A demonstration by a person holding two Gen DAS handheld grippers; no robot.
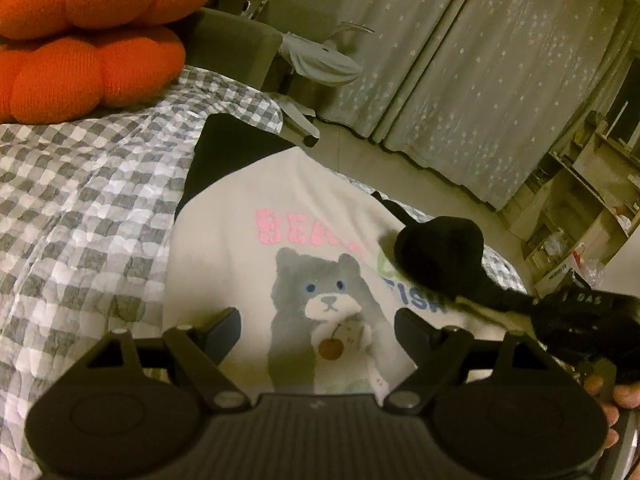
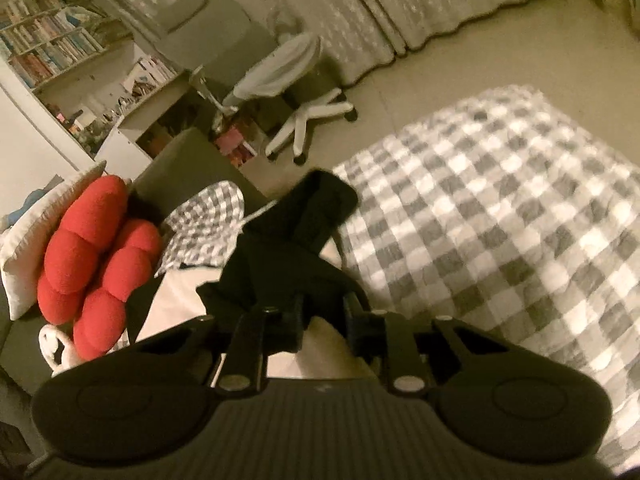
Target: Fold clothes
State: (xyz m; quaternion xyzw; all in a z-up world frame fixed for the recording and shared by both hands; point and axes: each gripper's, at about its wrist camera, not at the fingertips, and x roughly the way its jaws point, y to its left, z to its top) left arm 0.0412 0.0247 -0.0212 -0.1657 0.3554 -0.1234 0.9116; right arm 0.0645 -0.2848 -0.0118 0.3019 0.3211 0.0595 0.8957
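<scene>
A cream shirt [image 1: 240, 272] with a grey bear print and pink letters lies flat on the checked bedspread [image 1: 80, 200]. One black sleeve [image 1: 224, 152] lies spread out at its far left. My left gripper [image 1: 316, 320] hovers open over the bear print, with nothing between its fingers. The other black sleeve [image 1: 436, 256] is lifted and curled over the shirt's right side. My right gripper [image 2: 325, 312] has its fingers close together, shut on this sleeve [image 2: 288, 240], which drapes forward from the pads. In the left wrist view the right gripper [image 1: 560, 308] comes in from the right edge.
Two orange lumpy cushions [image 1: 92, 40] lie stacked at the bed's far left. Beyond the bed are a white office chair [image 1: 320, 60], starred curtains [image 1: 480, 60] and cluttered shelves [image 1: 580, 208]. A person's hand [image 1: 624, 400] shows at the right edge. The bedspread [image 2: 500, 220] stretches wide to the right.
</scene>
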